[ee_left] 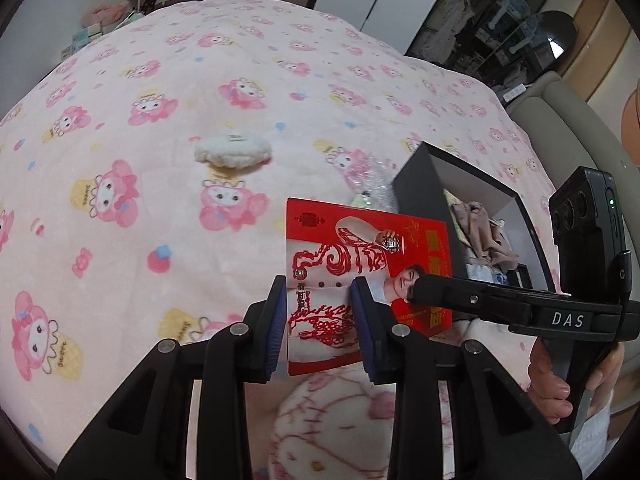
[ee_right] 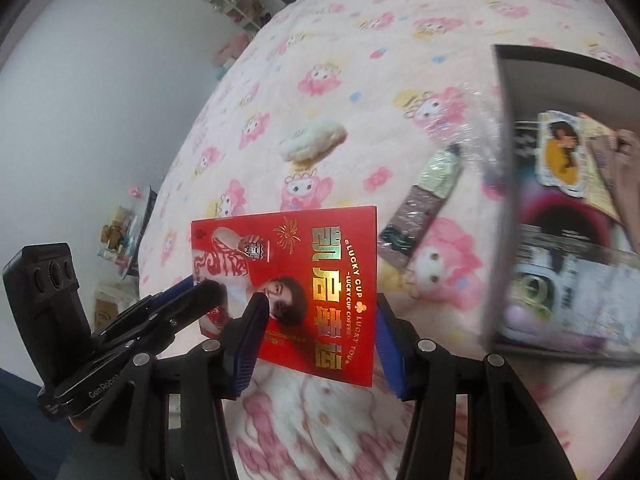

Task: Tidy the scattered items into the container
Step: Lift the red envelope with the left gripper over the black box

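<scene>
A red card (ee_left: 424,240) (ee_right: 352,248) with gold lettering and a printed figure hangs above the pink bedspread (ee_left: 120,100), held by both grippers. My left gripper (ee_left: 320,292) (ee_right: 202,292) has the card's left edge against one pad and the other pad on its face. My right gripper (ee_right: 318,308) (ee_left: 416,286) takes the card's right side, its jaws still closing in, with the pads touching it. The black box (ee_left: 416,180) (ee_right: 504,92) with a white inside stands to the right, with cloth and printed items in it. A white fluffy pad (ee_left: 234,152) (ee_right: 312,142) lies farther out.
A green and brown packet (ee_right: 420,208) and crinkled clear plastic (ee_left: 372,176) lie beside the box's left wall. A person's hand (ee_left: 552,384) grips the right tool's handle. A padded headboard (ee_left: 568,128) runs along the right, and shelves (ee_right: 240,4) stand by the far wall.
</scene>
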`<move>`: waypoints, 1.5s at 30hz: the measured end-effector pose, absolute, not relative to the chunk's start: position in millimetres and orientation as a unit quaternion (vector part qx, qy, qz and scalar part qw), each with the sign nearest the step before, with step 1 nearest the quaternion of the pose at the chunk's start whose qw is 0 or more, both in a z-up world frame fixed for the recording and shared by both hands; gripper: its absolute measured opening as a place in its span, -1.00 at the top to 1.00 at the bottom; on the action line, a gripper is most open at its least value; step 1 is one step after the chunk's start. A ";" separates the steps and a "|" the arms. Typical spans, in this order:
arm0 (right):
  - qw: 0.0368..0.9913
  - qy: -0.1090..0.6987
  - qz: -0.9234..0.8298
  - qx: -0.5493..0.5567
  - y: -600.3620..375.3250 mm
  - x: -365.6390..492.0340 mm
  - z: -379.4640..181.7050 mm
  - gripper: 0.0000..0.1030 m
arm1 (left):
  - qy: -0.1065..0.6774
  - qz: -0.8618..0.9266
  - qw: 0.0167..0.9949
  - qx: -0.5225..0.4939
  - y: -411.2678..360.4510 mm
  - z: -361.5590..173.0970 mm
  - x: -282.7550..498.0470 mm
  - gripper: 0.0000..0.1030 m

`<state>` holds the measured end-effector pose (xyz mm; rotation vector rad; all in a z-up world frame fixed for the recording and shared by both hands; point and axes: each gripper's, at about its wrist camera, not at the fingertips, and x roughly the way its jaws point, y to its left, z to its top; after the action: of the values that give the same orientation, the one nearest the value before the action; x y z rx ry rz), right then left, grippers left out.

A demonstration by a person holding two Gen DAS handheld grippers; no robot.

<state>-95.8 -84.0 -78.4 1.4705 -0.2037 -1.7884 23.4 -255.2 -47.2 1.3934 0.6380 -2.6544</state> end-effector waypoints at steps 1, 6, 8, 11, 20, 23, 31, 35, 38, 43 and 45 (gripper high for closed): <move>0.393 -0.080 -0.711 0.577 -70.9 -94.9 -71.9 0.06 | 0.205 -0.866 0.032 0.454 -247.3 -44.1 18.9 0.40; 0.365 -0.088 -0.736 0.564 -13.9 -105.1 -48.7 0.06 | 0.183 -0.873 -0.006 0.452 -199.3 -30.7 -12.1 0.40; 0.350 -0.088 -0.747 0.558 9.0 -111.8 -42.8 0.06 | 0.178 -0.873 -0.026 0.453 -177.4 -29.0 -30.4 0.40; 0.331 -0.089 -0.761 0.550 43.9 -129.2 -35.2 0.06 | 0.173 -0.870 -0.052 0.459 -146.5 -29.3 -61.4 0.40; 0.285 -0.048 -0.797 0.530 111.6 -194.5 -23.3 0.06 | 0.168 -0.860 -0.080 0.474 -78.0 -34.0 -144.0 0.37; 0.276 -0.039 -0.801 0.530 119.1 -218.6 -30.0 0.06 | 0.165 -0.855 -0.077 0.485 -63.5 -43.3 -170.1 0.36; 0.256 -0.043 -0.798 0.543 136.5 -268.4 -62.3 0.06 | 0.171 -0.837 -0.060 0.516 -38.4 -82.2 -221.1 0.33; 0.251 -0.028 -0.801 0.543 136.6 -274.1 -76.7 0.06 | 0.168 -0.823 -0.052 0.540 -31.0 -107.0 -233.2 0.30; 0.250 -0.017 -0.800 0.546 132.6 -276.2 -85.6 0.06 | 0.167 -0.811 -0.048 0.558 -27.8 -119.7 -238.1 0.28; 0.238 -0.006 -0.803 0.546 131.5 -278.8 -91.0 0.05 | 0.161 -0.805 -0.038 0.570 -22.4 -125.7 -242.4 0.26; 0.232 0.003 -0.804 0.547 129.7 -278.0 -91.8 0.05 | 0.157 -0.801 -0.035 0.577 -20.0 -127.8 -245.1 0.25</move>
<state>-278.0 129.7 -91.8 1.5031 0.0078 -2.2104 -245.1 -20.0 -127.8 1.8534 0.5043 -2.5741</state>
